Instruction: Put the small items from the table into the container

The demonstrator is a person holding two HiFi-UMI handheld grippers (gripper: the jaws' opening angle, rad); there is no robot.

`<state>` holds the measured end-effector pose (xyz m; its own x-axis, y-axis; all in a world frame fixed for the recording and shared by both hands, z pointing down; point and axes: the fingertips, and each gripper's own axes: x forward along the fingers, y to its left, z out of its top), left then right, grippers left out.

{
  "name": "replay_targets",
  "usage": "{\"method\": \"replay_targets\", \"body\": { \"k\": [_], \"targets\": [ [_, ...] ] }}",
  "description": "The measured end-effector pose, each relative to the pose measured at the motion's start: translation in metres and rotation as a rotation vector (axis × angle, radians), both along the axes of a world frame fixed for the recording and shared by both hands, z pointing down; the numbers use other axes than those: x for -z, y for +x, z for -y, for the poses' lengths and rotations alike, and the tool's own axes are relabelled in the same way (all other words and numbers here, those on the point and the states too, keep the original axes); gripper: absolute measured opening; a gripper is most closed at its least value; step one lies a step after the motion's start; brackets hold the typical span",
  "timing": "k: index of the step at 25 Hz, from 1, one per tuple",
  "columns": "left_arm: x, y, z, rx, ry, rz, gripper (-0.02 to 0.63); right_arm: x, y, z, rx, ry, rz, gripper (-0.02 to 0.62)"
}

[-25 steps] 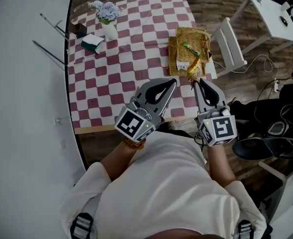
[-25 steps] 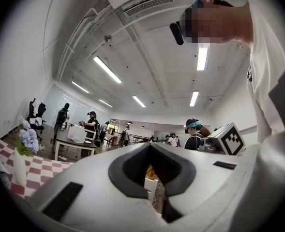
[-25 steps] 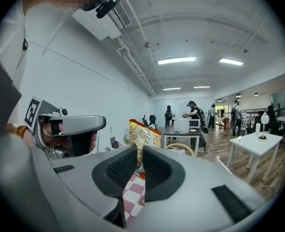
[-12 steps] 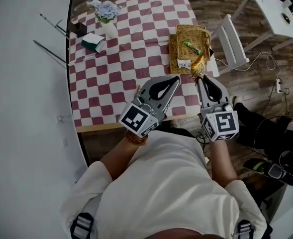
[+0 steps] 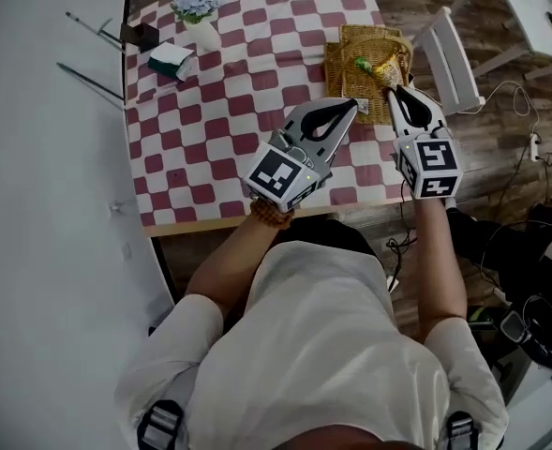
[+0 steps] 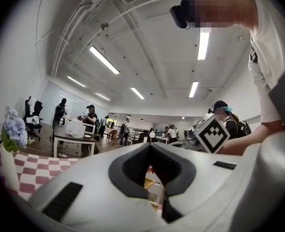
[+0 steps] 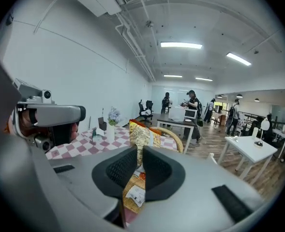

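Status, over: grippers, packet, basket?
Right gripper shut on yellow packet, at the basket. Left gripper shut, empty, over the table. Green packet already in basket; nothing blocking the drop.

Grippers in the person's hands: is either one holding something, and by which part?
The right gripper pinches a yellow snack packet by its near edge, above the wicker basket. The left gripper is shut on nothing.
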<state>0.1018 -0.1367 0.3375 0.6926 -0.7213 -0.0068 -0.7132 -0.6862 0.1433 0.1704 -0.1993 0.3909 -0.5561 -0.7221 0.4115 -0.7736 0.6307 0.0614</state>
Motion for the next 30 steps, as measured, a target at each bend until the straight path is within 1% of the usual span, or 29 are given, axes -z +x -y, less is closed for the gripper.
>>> {"method": "replay_targets", "body": {
  "k": [1, 4, 11, 18, 22, 23, 26, 30],
  "targets": [
    [-0.005, 0.001, 0.008, 0.001, -0.004, 0.000, 0.026, -0.008, -0.001, 0.008, 0.004, -0.022, -0.017, 0.057],
    [-0.017, 0.002, 0.031, 0.007, 0.023, -0.020, 0.026, -0.033, -0.003, 0.029, 0.022, -0.083, -0.074, 0.057],
    [-0.058, 0.001, 0.069, 0.030, -0.020, -0.006, 0.026, -0.084, -0.005, 0.056, 0.059, -0.190, -0.213, 0.057],
    [-0.081, -0.002, 0.078, 0.044, -0.070, 0.009, 0.026, -0.105, -0.016, 0.064, 0.096, -0.246, -0.263, 0.069],
    [-0.077, -0.007, 0.073, 0.051, -0.072, 0.006, 0.026, -0.101, -0.016, 0.070, 0.075, -0.222, -0.243, 0.085],
    [-0.073, -0.008, 0.072, 0.053, -0.070, 0.005, 0.026, -0.098, -0.014, 0.072, 0.064, -0.209, -0.236, 0.095],
    [-0.054, -0.016, 0.065, 0.070, -0.054, -0.011, 0.026, -0.078, -0.009, 0.075, 0.036, -0.156, -0.215, 0.097],
    [-0.020, -0.024, 0.047, 0.085, -0.012, -0.031, 0.026, -0.038, -0.009, 0.062, 0.017, -0.084, -0.122, 0.097]
  ]
}}
